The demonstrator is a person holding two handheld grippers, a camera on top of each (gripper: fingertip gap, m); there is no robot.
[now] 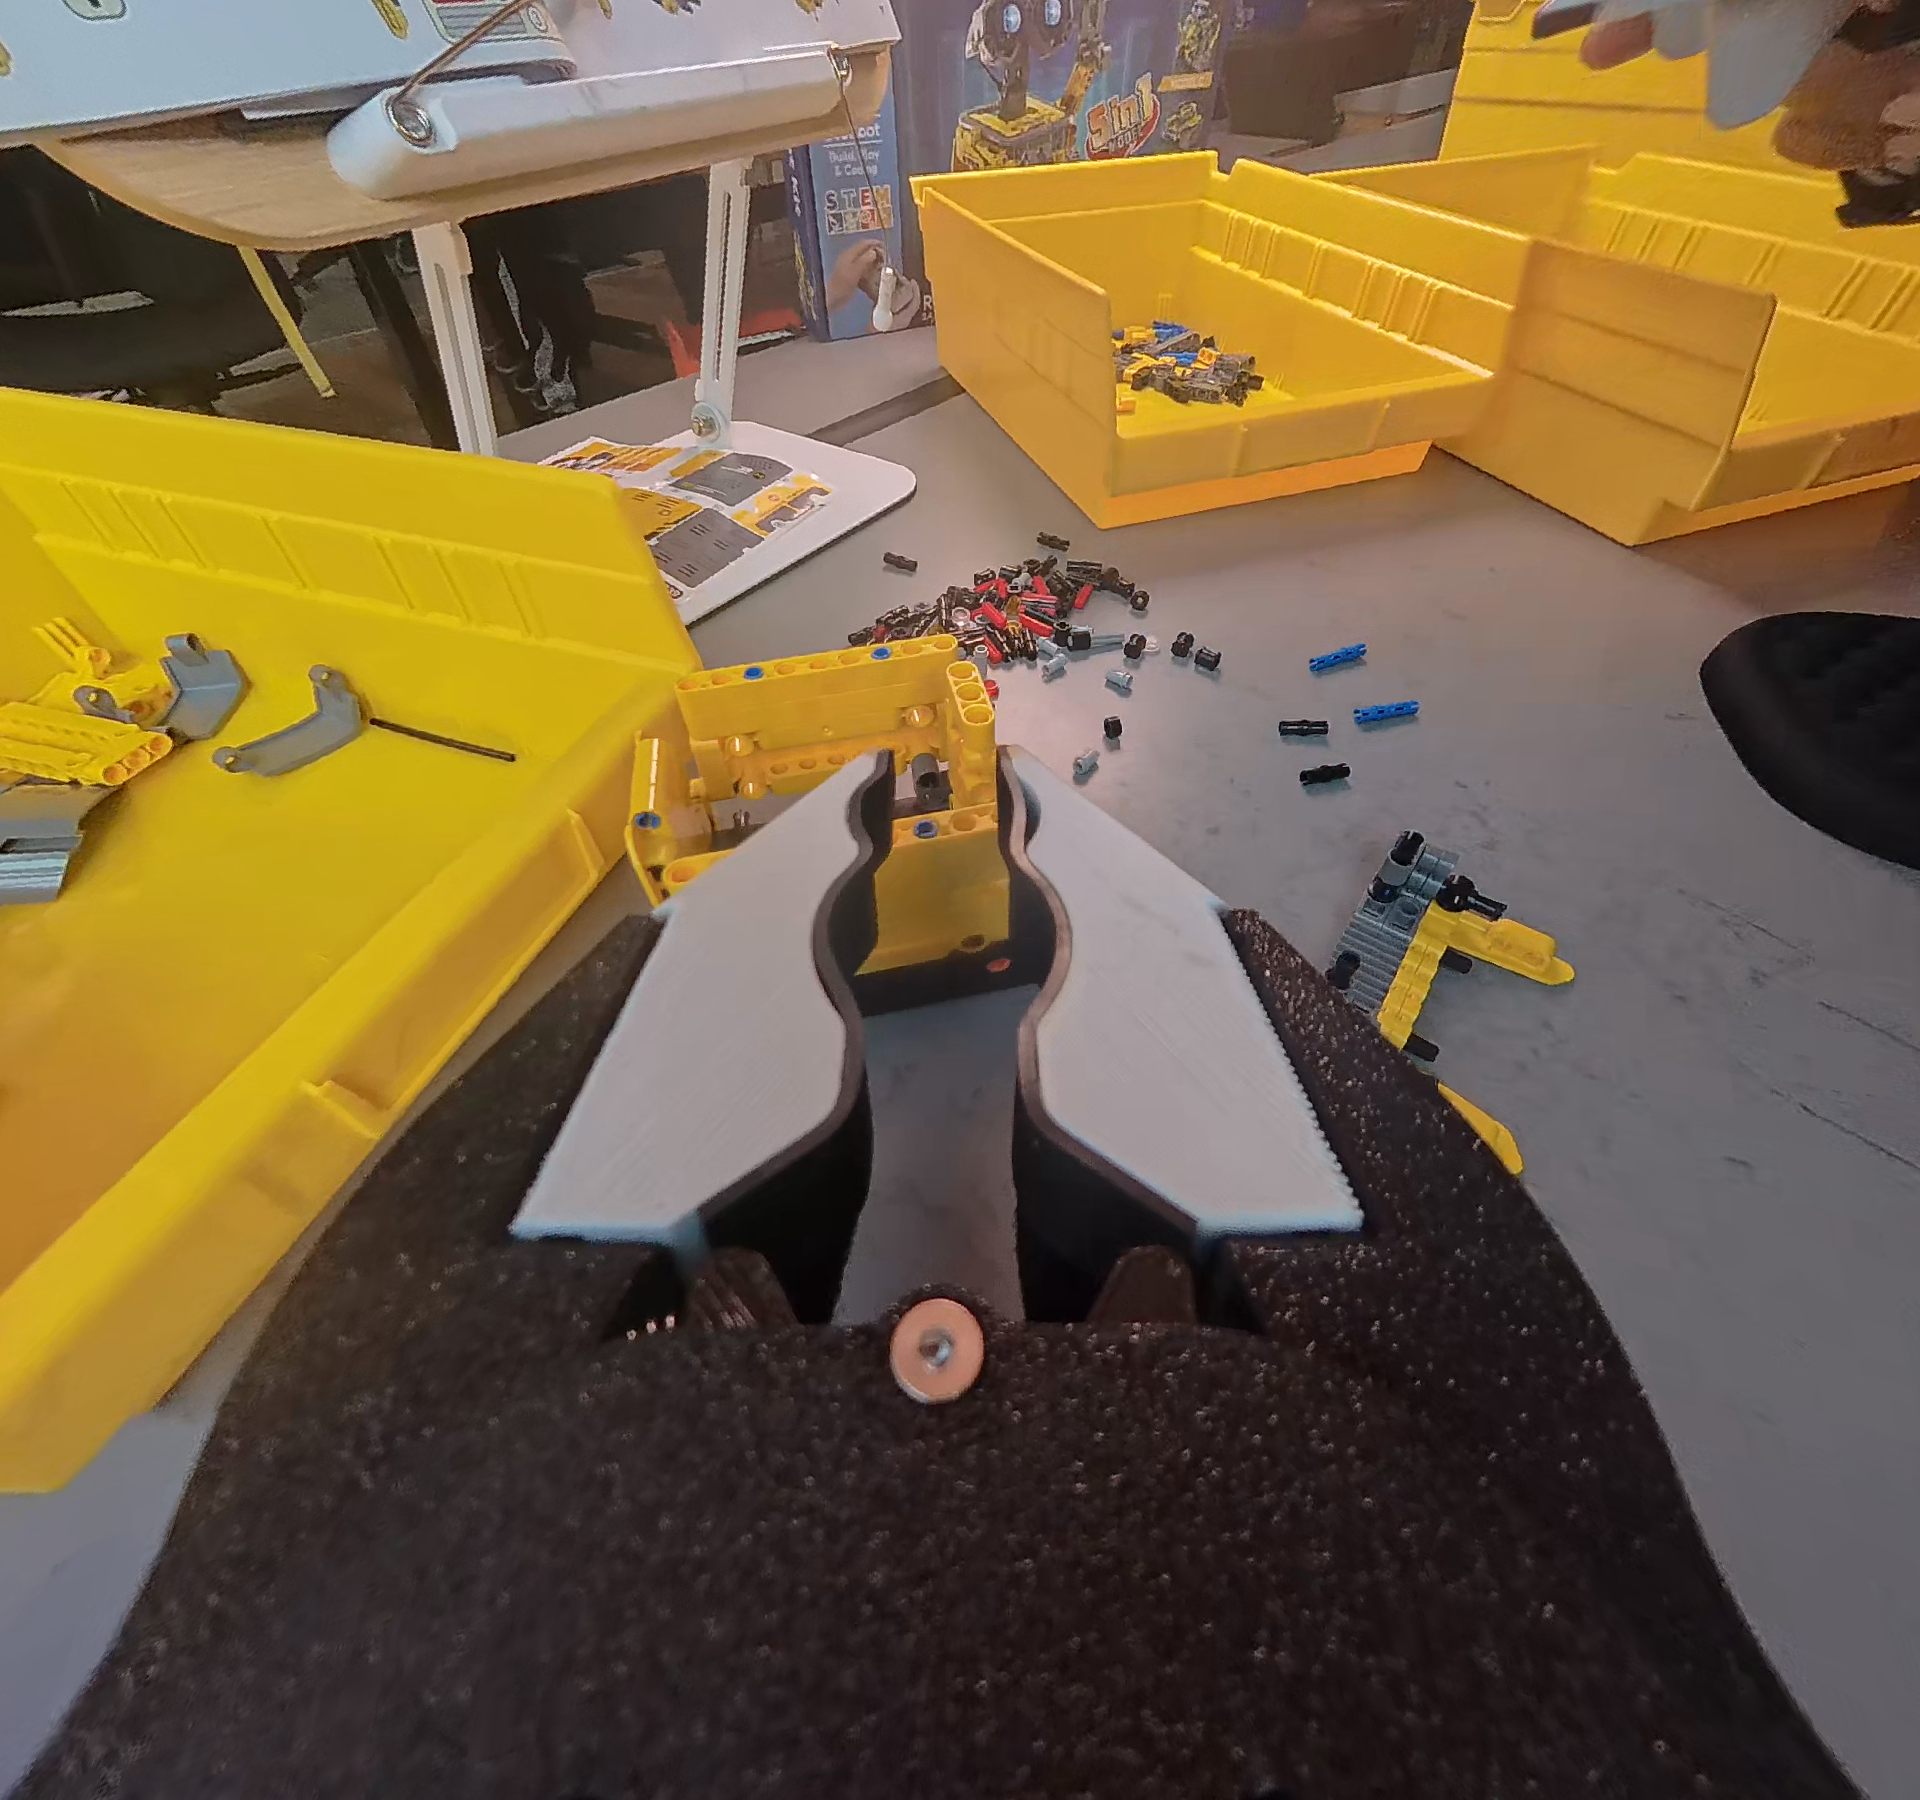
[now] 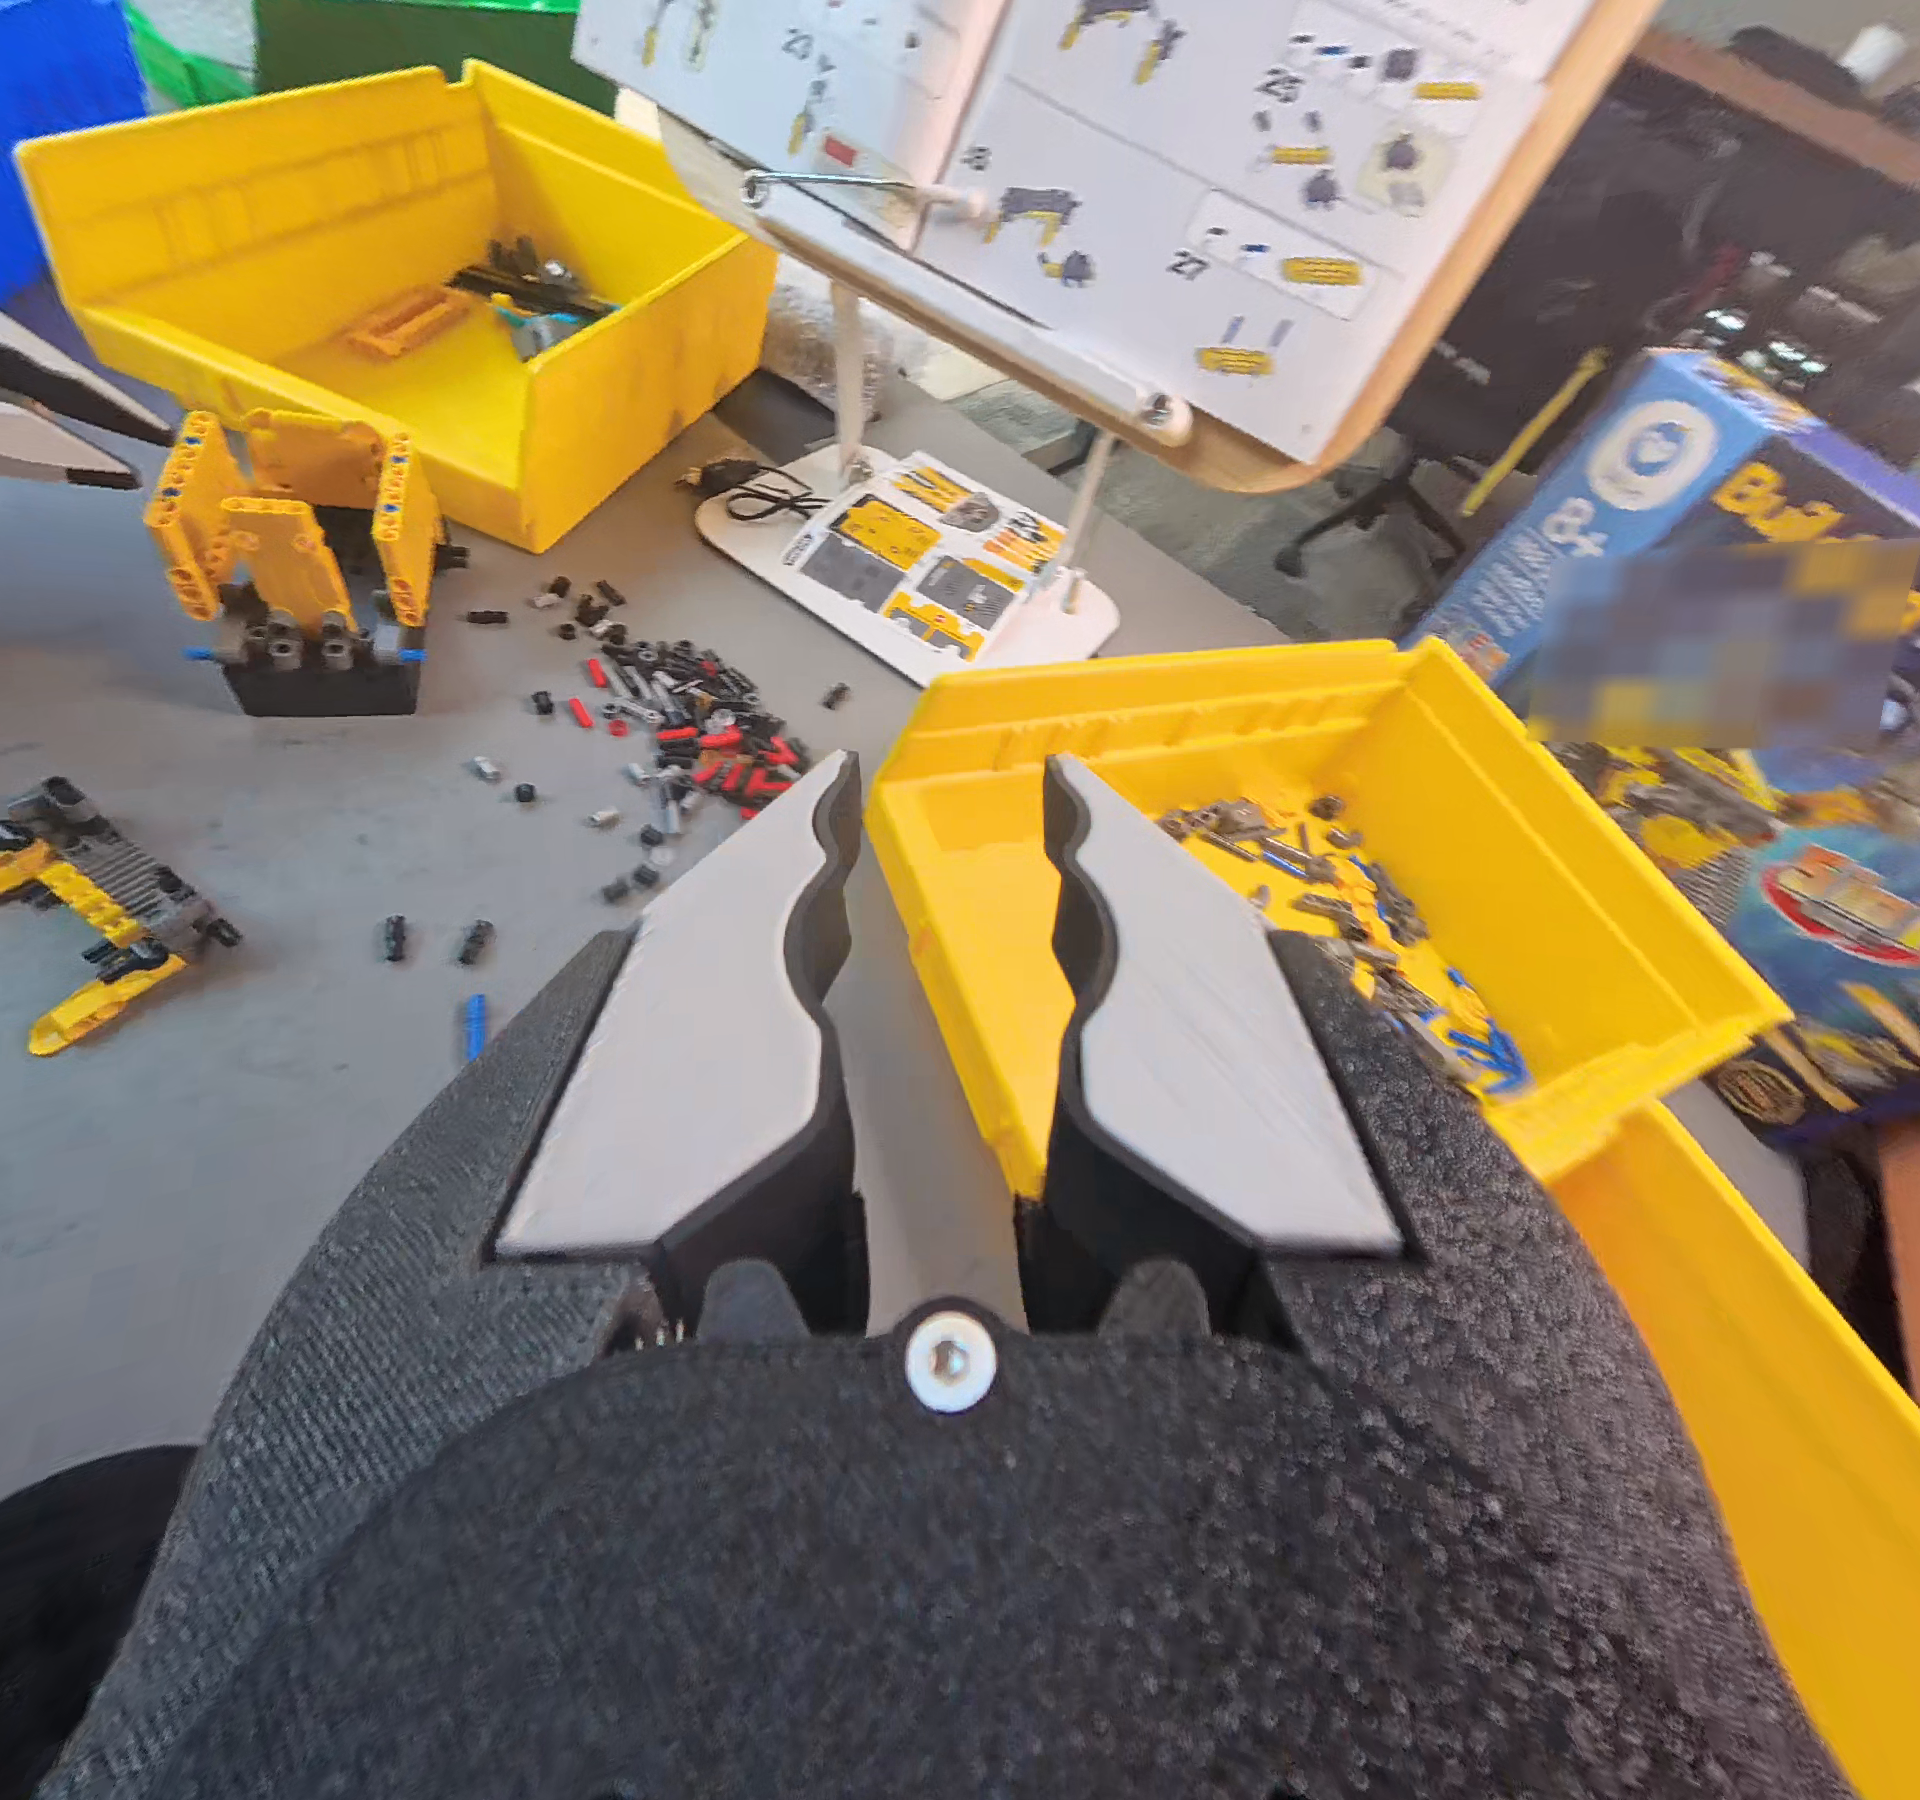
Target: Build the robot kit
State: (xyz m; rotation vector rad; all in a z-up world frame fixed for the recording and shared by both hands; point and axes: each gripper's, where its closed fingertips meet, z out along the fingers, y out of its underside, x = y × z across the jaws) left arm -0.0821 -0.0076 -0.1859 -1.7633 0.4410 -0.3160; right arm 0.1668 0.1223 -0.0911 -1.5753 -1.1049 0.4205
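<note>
Up front in the left wrist view, the left gripper (image 1: 940,763) has its fingers pinching the yellow brick assembly (image 1: 831,701) on the table (image 1: 1558,1231). Over in the right wrist view, the right gripper (image 2: 951,779) hangs with fingers spread, empty, over a yellow bin (image 2: 1538,877) rim.

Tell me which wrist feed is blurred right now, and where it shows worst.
Right wrist view: motion blur smears the instruction sheet and kit box. Left wrist view: sharp near the yellow brick assembly, with wide-angle bending at the edges.
</note>
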